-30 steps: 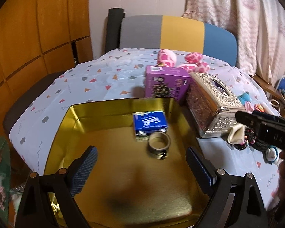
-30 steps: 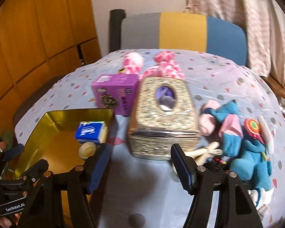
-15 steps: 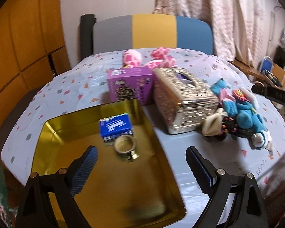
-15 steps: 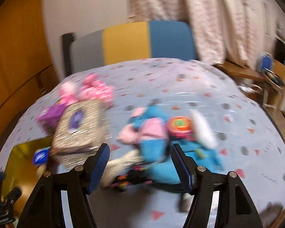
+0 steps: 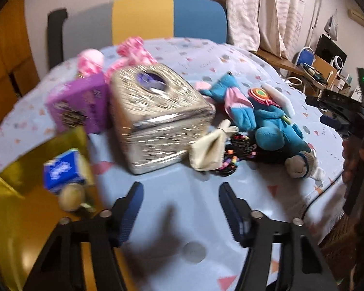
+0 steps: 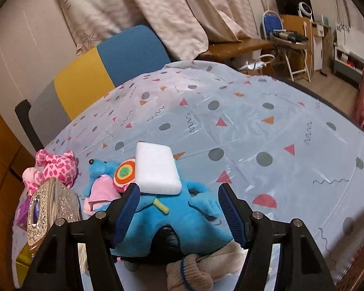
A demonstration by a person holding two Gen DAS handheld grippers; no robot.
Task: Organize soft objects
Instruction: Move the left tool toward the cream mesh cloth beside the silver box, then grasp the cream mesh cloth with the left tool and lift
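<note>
Left tongs [image 5: 179, 208]: closing, empty, over bare table [image 5: 230, 55] | Right tongs [image 6: 178, 208]: open, straddling blue plush [image 6: 172, 220], likely lining up a grab

blue plush toy [image 6: 182, 220]: bright blue, lying flat on the tablecloth, between and under the right gripper's fingers, not pressed by them; ahead and to the right of the left gripper [image 5: 179, 208].
white sponge [image 6: 157, 171]: rectangular, rounded corners, resting on top of the blue plush, just ahead of the right gripper's left finger.
lollipop patch [image 6: 125, 173]: orange, yellow and green rings, beside the sponge, on the plush.
pink spotted plush [image 6: 54, 167]: lying far ahead-left of the right gripper, behind the silver box.
beige sock [image 6: 196, 270]: blue-trimmed cuff, crumpled, below the right gripper's fingers.
cream cloth piece [image 5: 210, 149]: folded, ahead of the left gripper, touching dark beaded items.
</note>
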